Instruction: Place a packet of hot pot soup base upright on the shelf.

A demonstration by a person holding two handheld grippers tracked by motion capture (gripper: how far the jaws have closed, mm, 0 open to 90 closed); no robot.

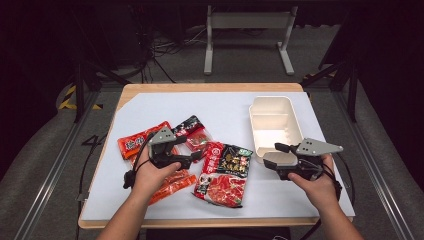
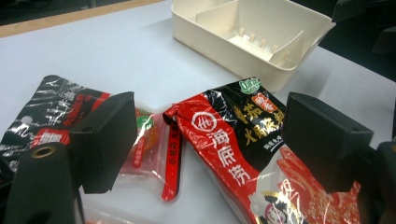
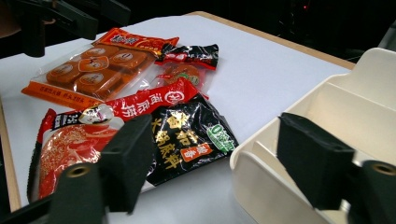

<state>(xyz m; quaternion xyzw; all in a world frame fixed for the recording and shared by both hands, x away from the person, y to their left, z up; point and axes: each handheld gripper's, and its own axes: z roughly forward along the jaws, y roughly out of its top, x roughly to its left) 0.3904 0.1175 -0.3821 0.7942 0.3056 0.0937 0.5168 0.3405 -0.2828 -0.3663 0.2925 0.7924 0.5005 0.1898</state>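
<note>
Both my grippers, left (image 1: 196,156) and right (image 1: 270,156), stood open and empty; the slick red-and-black packet (image 1: 223,174) (crinkly foil) might slip before reaching the box (image 1: 272,125).

A wooden table (image 1: 212,87) stands on grey floor (image 1: 45,165), its top covered by a white sheet (image 1: 220,107). Beyond its far edge — a white metal frame (image 1: 248,35) with two feet. Loose black cables (image 1: 160,50) lie near it. Yellow-black hazard tape (image 1: 67,97) marks the floor at left. Surroundings dark — only table and nearby floor lit.
</note>
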